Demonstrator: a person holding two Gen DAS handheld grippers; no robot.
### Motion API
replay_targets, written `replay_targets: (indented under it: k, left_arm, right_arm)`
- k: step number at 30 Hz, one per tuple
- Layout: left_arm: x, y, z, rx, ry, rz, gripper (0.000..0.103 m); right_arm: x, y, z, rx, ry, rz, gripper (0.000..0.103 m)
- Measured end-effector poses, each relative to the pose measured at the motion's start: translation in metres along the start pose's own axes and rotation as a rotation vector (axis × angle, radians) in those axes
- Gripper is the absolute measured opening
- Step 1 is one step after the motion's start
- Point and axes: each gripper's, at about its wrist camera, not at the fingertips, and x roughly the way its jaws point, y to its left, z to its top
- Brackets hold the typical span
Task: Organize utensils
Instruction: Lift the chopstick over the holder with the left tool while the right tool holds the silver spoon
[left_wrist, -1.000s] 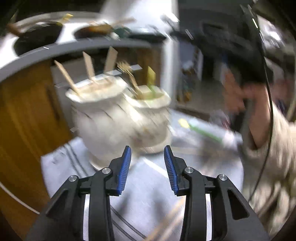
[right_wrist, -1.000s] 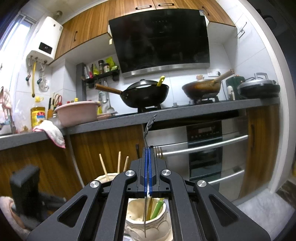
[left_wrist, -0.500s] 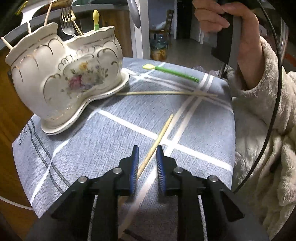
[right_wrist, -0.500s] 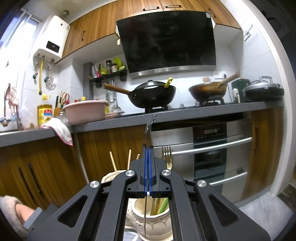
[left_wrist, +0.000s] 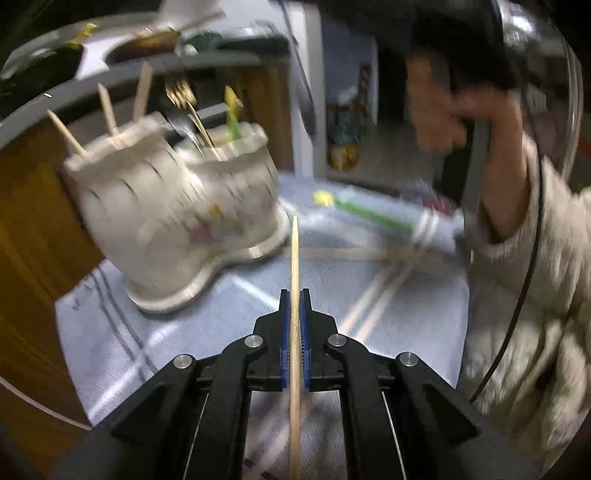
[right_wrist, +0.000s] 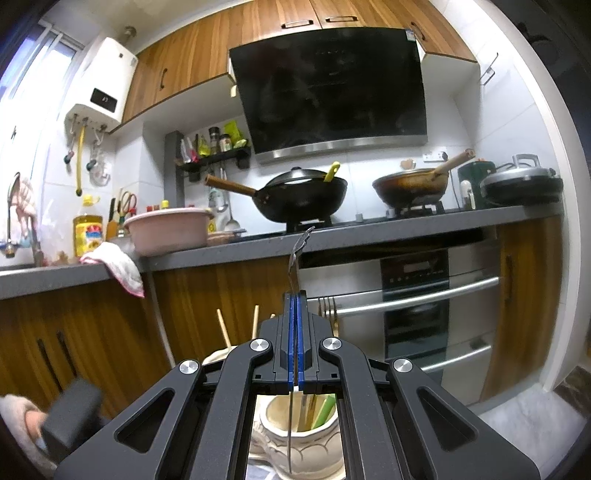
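Between our left gripper's (left_wrist: 294, 295) blue pads a thin wooden chopstick (left_wrist: 294, 254) is now clamped and lifted off the grey striped cloth (left_wrist: 229, 310); half a second ago the jaws only straddled it. Our right gripper (right_wrist: 297, 299) stays closed on a metal utensil (right_wrist: 298, 254) above the cream floral ceramic holder (left_wrist: 177, 206). A green spoon (left_wrist: 369, 212) lies near the cloth's far edge. Behind, a grey kitchen counter (right_wrist: 406, 230) carries woks.

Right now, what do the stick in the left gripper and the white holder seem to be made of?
The stick looks like bare wood or bamboo: pale tan, matte, thin and straight, probably a chopstick. The holder looks like glazed ceramic: glossy cream-white walls with a painted flower, though blurred here; its scalloped rim shows in the right view.
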Motion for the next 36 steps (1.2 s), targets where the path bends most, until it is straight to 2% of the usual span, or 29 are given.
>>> replay_targets:
  k: [8, 13, 20, 25, 28, 31, 36]
  left_arm:
    - [-0.055, 0.028, 0.043, -0.121, -0.337, 0.089, 0.005]
    - [-0.062, 0.06, 0.072, -0.245, -0.48, 0.149, 0.005]
    - [-0.066, 0.108, 0.099, -0.427, -0.638, 0.189, 0.005]
    - [-0.058, 0.123, 0.11, -0.478, -0.693, 0.255, 0.005]
    - [-0.051, 0.128, 0.112, -0.479, -0.715, 0.322, 0.005]
    - [-0.039, 0.128, 0.113, -0.451, -0.705, 0.389, 0.005]
    - [-0.028, 0.121, 0.104, -0.401, -0.649, 0.418, 0.005]
  right_arm:
    - [0.011, -0.002, 0.0, 0.026, -0.009, -0.006, 0.002]
    - [0.026, -0.001, -0.001, 0.04, -0.032, -0.028, 0.002]
    - [0.04, -0.004, -0.008, 0.063, -0.078, -0.088, 0.002]
    - [0.043, -0.007, -0.007, 0.067, -0.108, -0.109, 0.002]
    - [0.049, -0.008, -0.009, 0.062, -0.096, -0.114, 0.002]
    - [0.058, -0.009, -0.017, 0.052, -0.049, -0.11, 0.002]
    - [0.064, -0.009, -0.024, 0.042, 0.013, -0.088, 0.002]
